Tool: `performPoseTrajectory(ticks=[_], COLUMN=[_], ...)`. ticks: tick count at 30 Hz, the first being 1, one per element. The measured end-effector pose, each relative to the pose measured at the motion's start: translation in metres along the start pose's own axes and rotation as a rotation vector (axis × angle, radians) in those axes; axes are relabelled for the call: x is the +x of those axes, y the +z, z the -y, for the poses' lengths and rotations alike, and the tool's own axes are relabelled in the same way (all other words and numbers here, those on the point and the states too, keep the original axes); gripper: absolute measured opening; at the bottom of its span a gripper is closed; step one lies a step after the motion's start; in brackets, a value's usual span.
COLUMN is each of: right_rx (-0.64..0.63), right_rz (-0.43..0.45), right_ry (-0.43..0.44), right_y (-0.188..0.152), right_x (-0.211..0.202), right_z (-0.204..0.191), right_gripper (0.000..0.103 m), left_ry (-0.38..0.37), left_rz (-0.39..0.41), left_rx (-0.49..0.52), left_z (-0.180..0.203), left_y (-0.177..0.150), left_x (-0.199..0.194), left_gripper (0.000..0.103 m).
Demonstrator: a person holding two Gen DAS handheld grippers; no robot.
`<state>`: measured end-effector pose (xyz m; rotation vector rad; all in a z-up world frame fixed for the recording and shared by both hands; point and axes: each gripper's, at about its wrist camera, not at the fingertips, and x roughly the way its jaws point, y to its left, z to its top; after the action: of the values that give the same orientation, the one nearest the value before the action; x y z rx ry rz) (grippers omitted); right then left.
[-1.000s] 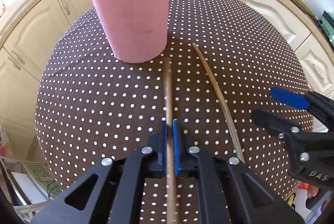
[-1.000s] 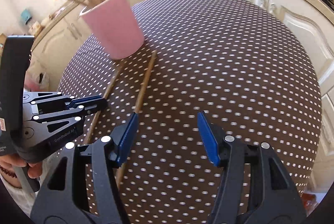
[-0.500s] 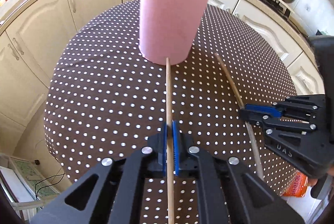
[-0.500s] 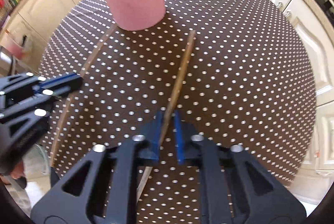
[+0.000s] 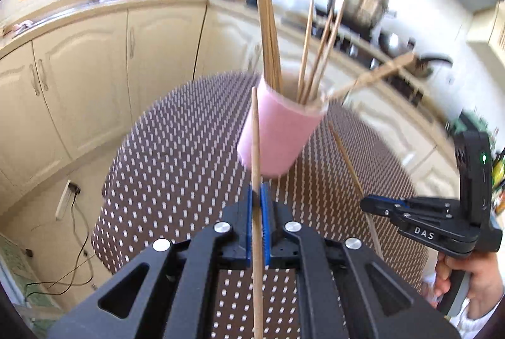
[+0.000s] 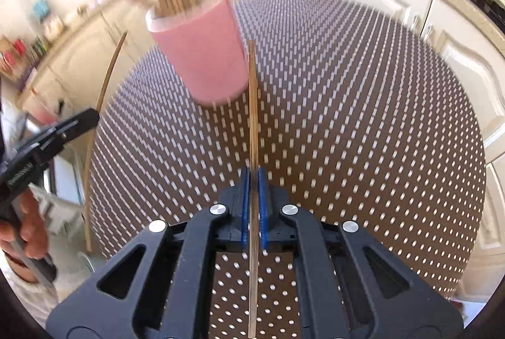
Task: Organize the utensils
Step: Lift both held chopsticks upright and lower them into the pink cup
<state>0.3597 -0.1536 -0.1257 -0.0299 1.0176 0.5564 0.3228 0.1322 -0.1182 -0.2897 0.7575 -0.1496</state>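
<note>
Left tongs: blue pads clamped on a round wooden stick, which runs forward between them, its tip level with the rim of the pink cup. Right tongs: jaws have just closed and now pinch a second thin wooden stick, raised clear of the desk, its tip just right of the cup. The cup is cylindrical, matte, and packed with upright wooden sticks. The desk is round, under a brown cloth with white dots.

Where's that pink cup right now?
The pink cup stands on the dotted table, dead ahead in both views, full of sticks.
</note>
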Motion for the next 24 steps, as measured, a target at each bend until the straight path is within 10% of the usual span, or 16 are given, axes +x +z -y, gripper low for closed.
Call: performPoseTrajectory(ticks=[11,24], right_rx=[0.003,-0.048], right_rz=[0.460,0.831], right_ry=[0.081,0.186], right_y=[0.038,0.112], right_x=[-0.079,-0.065], right_z=[0.003,-0.026], right_gripper=[0.006,0.006], left_ry=[-0.029,0.025], left_rz=[0.394,0.762], left_rx=[-0.007,0.007], left_z=[0.025,0.063], left_y=[0.057,0.111], left_x=[-0.028,-0.020], left_gripper=[0.006,0.006])
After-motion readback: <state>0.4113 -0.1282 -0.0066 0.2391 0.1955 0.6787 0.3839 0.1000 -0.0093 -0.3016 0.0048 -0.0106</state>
